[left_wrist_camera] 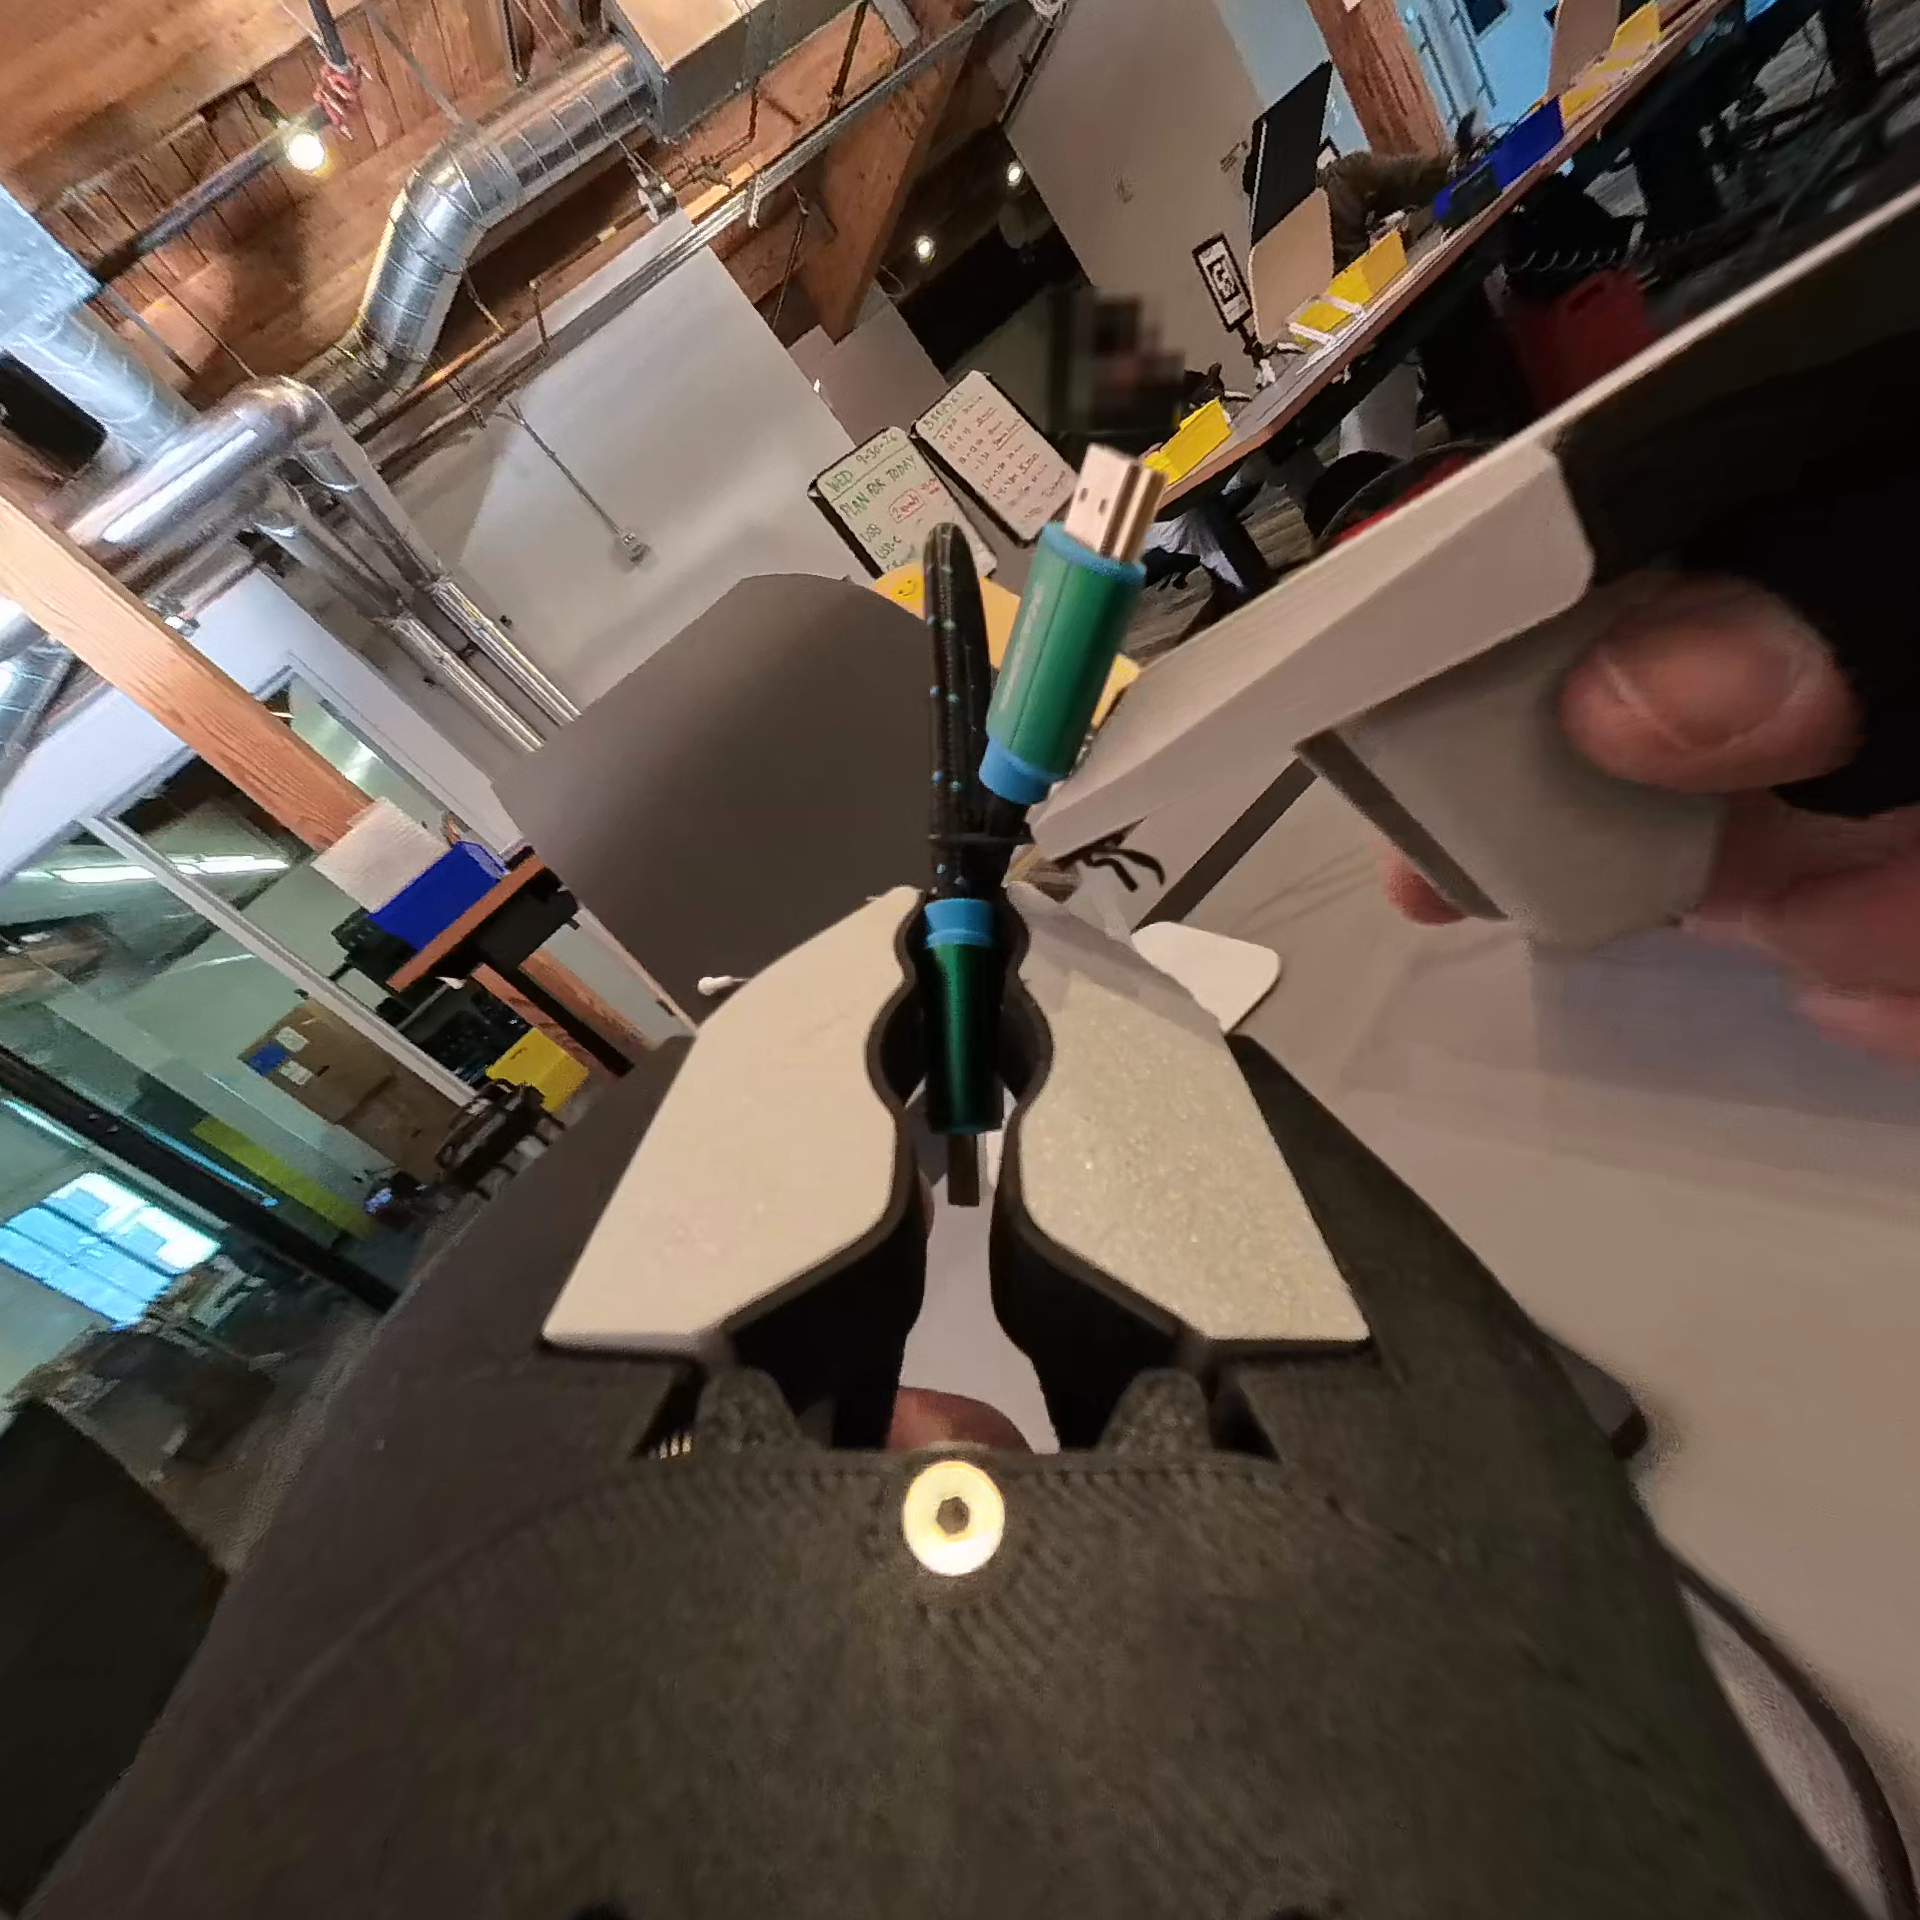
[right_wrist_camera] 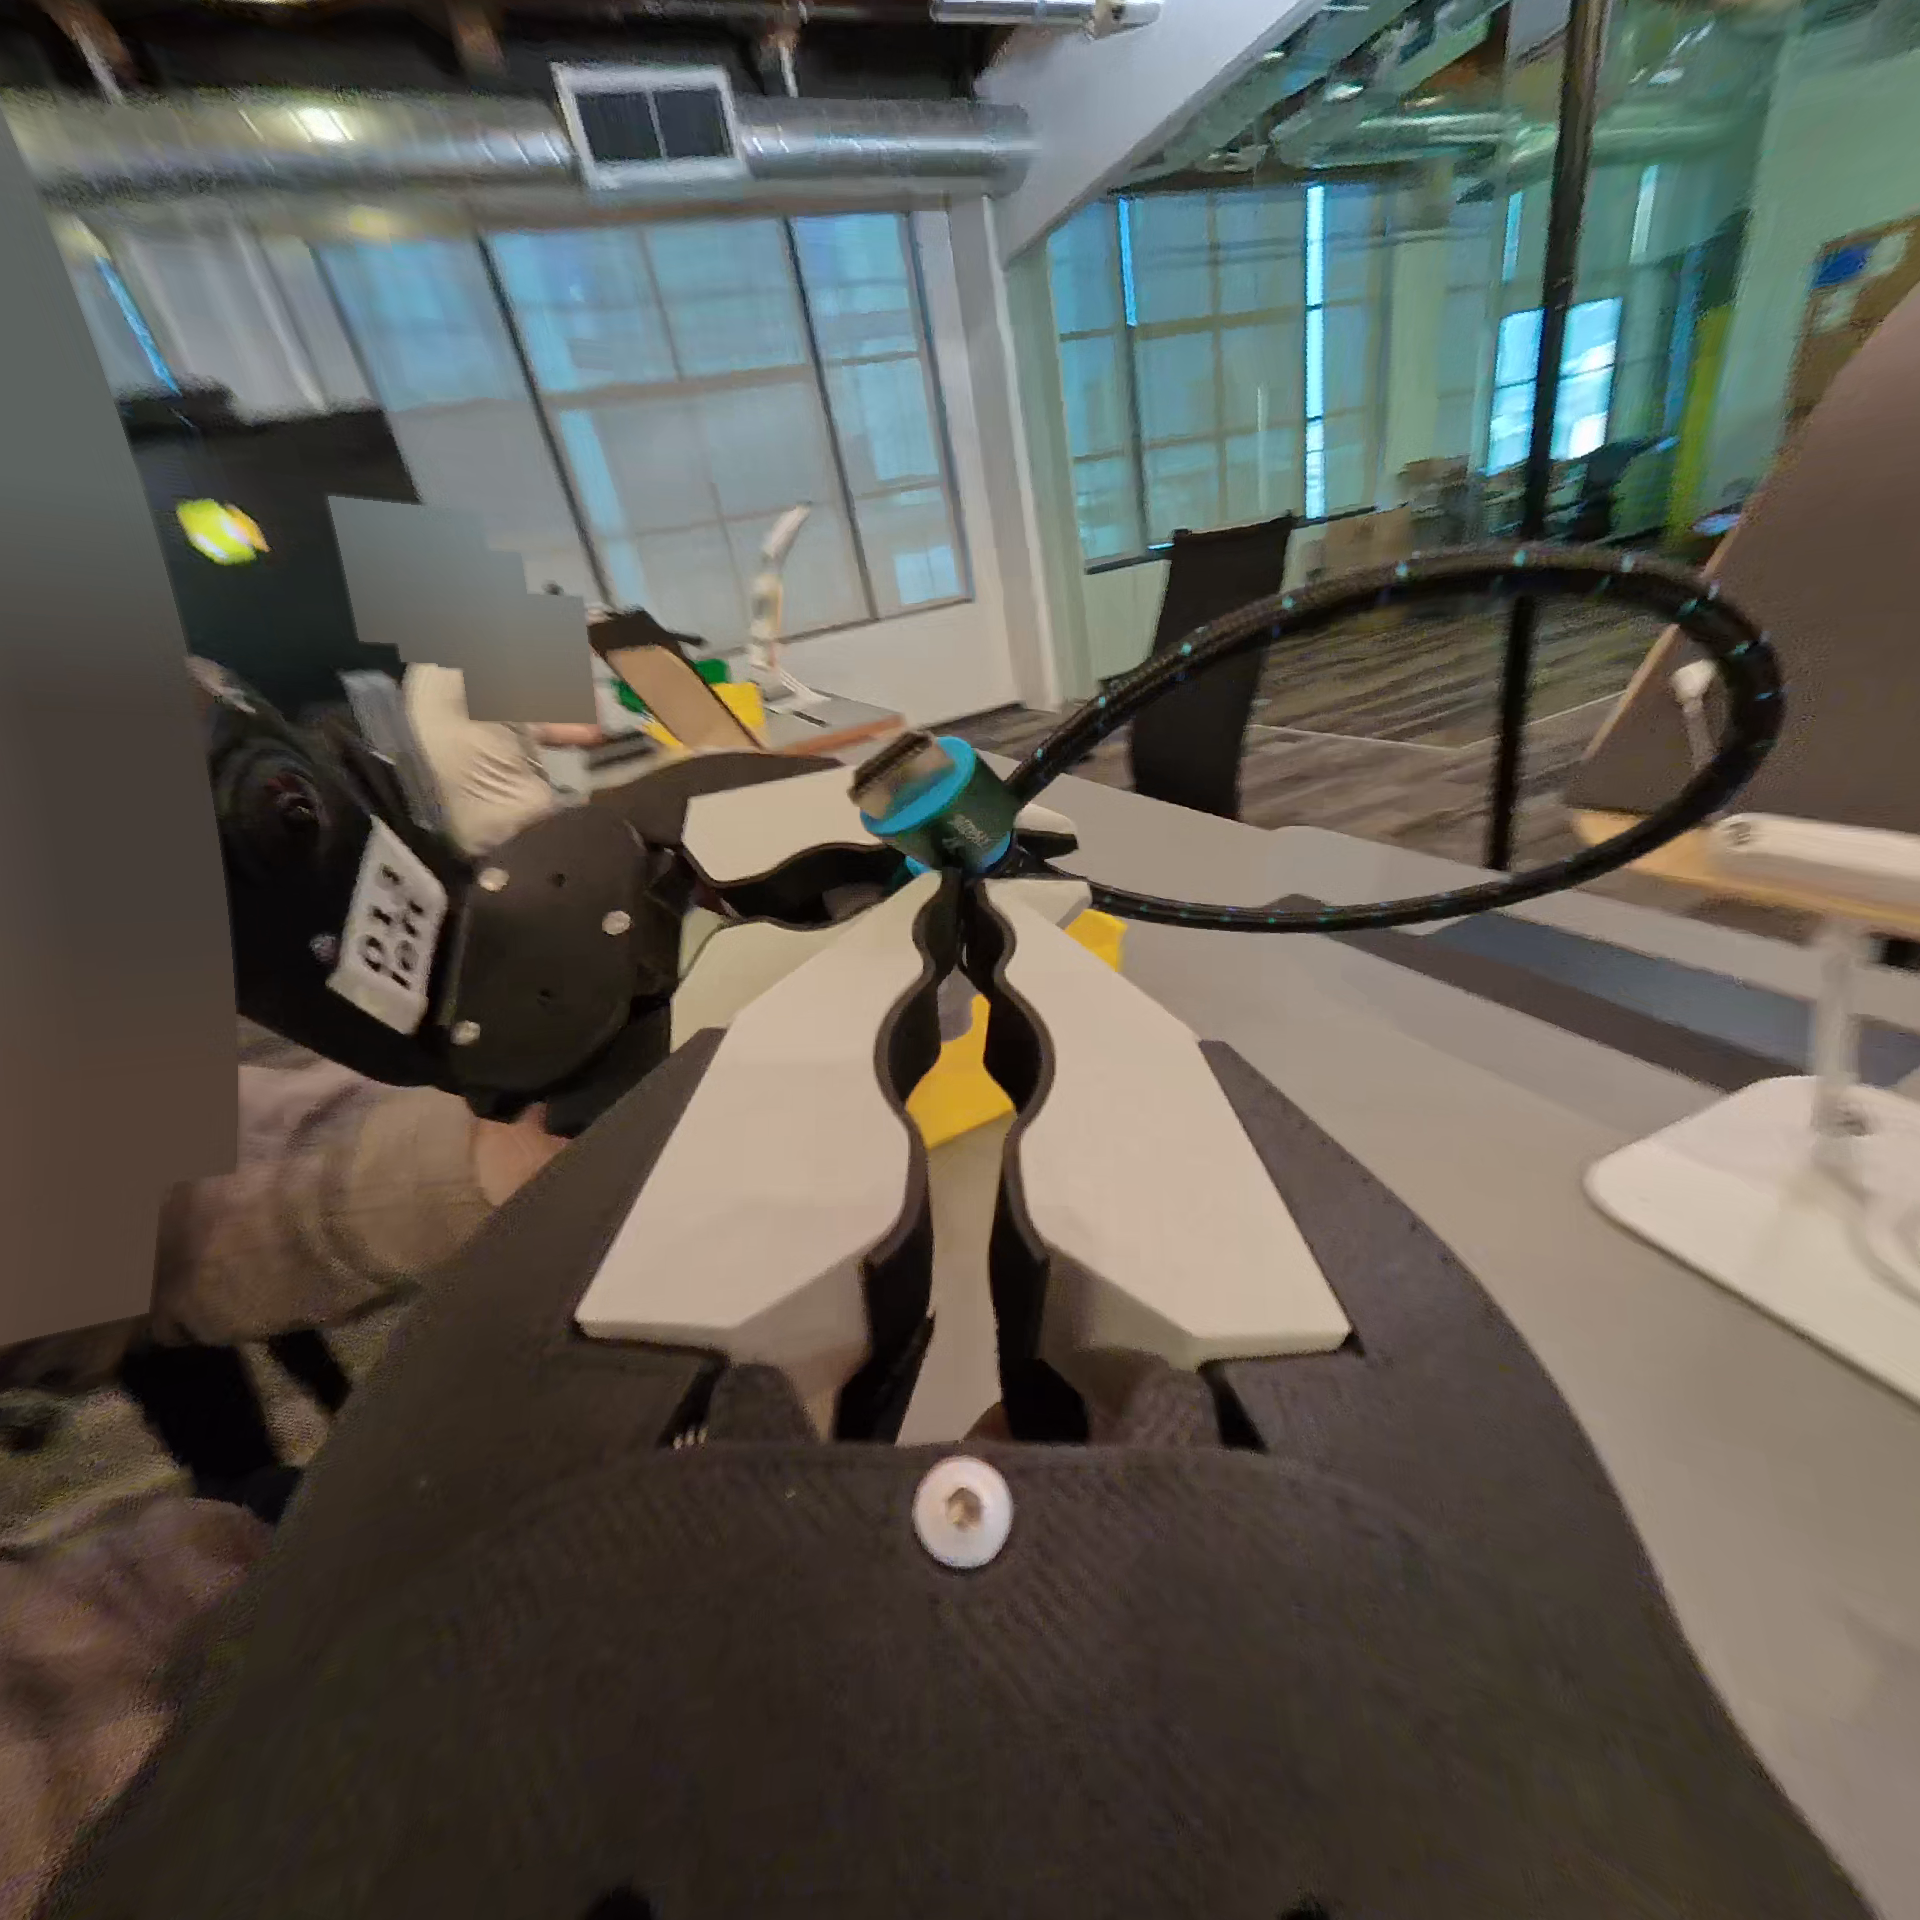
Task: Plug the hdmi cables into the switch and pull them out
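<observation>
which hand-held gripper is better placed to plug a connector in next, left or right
Probably the left hand-held gripper: it is clamped on one green connector. The right hand-held gripper pinches only the braided cable below the free connector.

We find open air above the grey tabletop (right_wrist_camera: 1351, 1039) ahead; the cable loop (right_wrist_camera: 1621, 727) and white stand (right_wrist_camera: 1787, 1174) crowd our right, and the left tool (right_wrist_camera: 883, 862) blocks our left.

We saw one plug (left_wrist_camera: 961, 1023) between the left gripper (left_wrist_camera: 961, 935) fingers | second plug (left_wrist_camera: 1065, 644) above it | cable (right_wrist_camera: 1455, 727) looping right, over the table (right_wrist_camera: 1403, 1039).
</observation>
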Action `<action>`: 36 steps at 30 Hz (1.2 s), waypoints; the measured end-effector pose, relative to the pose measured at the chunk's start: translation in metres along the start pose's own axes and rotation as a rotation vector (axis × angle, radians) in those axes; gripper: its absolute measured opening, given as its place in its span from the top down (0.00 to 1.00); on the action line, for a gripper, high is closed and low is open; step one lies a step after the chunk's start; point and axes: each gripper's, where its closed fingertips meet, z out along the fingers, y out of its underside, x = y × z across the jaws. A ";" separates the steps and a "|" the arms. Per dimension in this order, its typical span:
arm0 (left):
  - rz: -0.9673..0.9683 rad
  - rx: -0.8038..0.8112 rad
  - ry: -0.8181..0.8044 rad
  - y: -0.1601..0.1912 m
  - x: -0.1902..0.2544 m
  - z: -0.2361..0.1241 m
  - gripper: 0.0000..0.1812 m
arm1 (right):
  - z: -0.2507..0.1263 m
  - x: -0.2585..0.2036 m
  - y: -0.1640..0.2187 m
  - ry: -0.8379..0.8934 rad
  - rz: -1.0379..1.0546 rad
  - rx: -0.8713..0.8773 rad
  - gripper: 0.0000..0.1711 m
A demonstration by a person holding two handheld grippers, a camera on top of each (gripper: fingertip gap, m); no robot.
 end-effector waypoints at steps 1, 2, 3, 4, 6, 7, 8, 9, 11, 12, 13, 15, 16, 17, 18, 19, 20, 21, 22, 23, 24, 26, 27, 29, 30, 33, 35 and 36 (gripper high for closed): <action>-0.030 0.011 0.012 -0.001 0.001 0.000 0.96 | -0.001 -0.002 -0.002 -0.043 0.067 0.023 1.00; -0.056 0.020 0.022 -0.002 0.001 -0.001 0.96 | -0.001 -0.004 -0.003 -0.088 0.132 0.046 1.00; -0.086 0.029 0.030 -0.004 0.002 -0.001 0.95 | -0.002 -0.005 -0.005 -0.135 0.213 0.069 1.00; -0.108 0.043 0.035 -0.005 0.002 -0.001 0.95 | -0.002 -0.007 -0.007 -0.187 0.312 0.100 1.00; -0.138 0.054 0.043 -0.005 0.001 -0.001 0.95 | -0.001 -0.009 -0.008 -0.264 0.472 0.152 1.00; -0.174 0.056 0.057 -0.004 0.002 -0.001 0.95 | 0.000 -0.010 -0.006 -0.282 0.503 0.154 1.00; -0.197 0.055 0.063 -0.002 0.002 -0.001 0.96 | 0.001 -0.010 -0.005 -0.285 0.505 0.143 1.00; -0.208 0.055 0.067 -0.001 0.003 -0.001 0.96 | 0.001 -0.010 -0.004 -0.284 0.498 0.135 1.00; -0.281 0.057 0.106 -0.002 0.005 0.000 0.96 | 0.000 -0.009 -0.004 -0.280 0.480 0.129 1.00; -0.301 0.057 0.112 -0.001 0.006 0.000 0.96 | 0.000 -0.009 -0.004 -0.275 0.465 0.121 1.00; -0.331 0.062 0.127 -0.002 0.007 0.000 0.96 | -0.001 -0.009 -0.004 -0.279 0.459 0.116 1.00; -0.376 0.061 0.149 -0.002 0.007 -0.001 0.95 | -0.003 -0.009 -0.004 -0.259 0.391 0.099 1.00; -0.400 0.069 0.164 -0.003 0.008 -0.001 0.95 | -0.003 -0.009 -0.005 -0.254 0.351 0.085 1.00; -0.434 0.078 0.186 -0.006 0.009 -0.002 0.95 | -0.004 -0.010 -0.005 -0.258 0.326 0.079 1.00; -0.450 0.081 0.202 -0.007 0.011 -0.002 0.95 | -0.006 -0.010 -0.006 -0.266 0.321 0.081 1.00; -0.457 0.088 0.209 -0.009 0.012 -0.002 0.95 | -0.007 -0.010 -0.008 -0.286 0.348 0.092 1.00; -0.466 0.095 0.218 -0.010 0.013 -0.003 0.95 | -0.009 -0.009 -0.009 -0.302 0.376 0.105 1.00; -0.465 0.090 0.219 -0.010 0.014 -0.002 0.95 | -0.008 -0.007 -0.007 -0.292 0.379 0.109 1.00; -0.461 0.088 0.219 -0.009 0.015 -0.002 0.95 | -0.008 -0.005 -0.006 -0.272 0.362 0.104 1.00; -0.467 0.092 0.225 -0.009 0.015 -0.002 0.95 | -0.007 -0.006 -0.006 -0.262 0.343 0.097 1.00; -0.476 0.093 0.233 -0.009 0.016 -0.003 0.96 | -0.008 -0.006 -0.007 -0.260 0.332 0.093 1.00; -0.486 0.097 0.255 -0.011 0.018 -0.003 0.96 | -0.009 -0.005 -0.007 -0.252 0.303 0.086 1.00; -0.494 0.100 0.265 -0.012 0.019 -0.003 0.96 | -0.009 -0.006 -0.006 -0.247 0.268 0.073 1.00; -0.532 0.104 0.287 -0.012 0.021 -0.003 0.96 | -0.011 -0.006 -0.005 -0.233 0.192 0.054 1.00; -0.550 0.101 0.295 -0.012 0.022 -0.003 0.96 | -0.011 -0.004 -0.003 -0.190 0.091 0.032 1.00; -0.617 0.095 0.323 -0.010 0.024 -0.003 0.96 | -0.010 -0.001 0.001 -0.029 -0.263 -0.064 1.00; -0.620 0.095 0.329 -0.012 0.025 -0.003 0.96 | -0.011 -0.001 0.001 0.004 -0.345 -0.077 1.00; -0.621 0.107 0.333 -0.015 0.024 -0.004 0.96 | -0.012 -0.002 -0.002 -0.021 -0.304 -0.058 1.00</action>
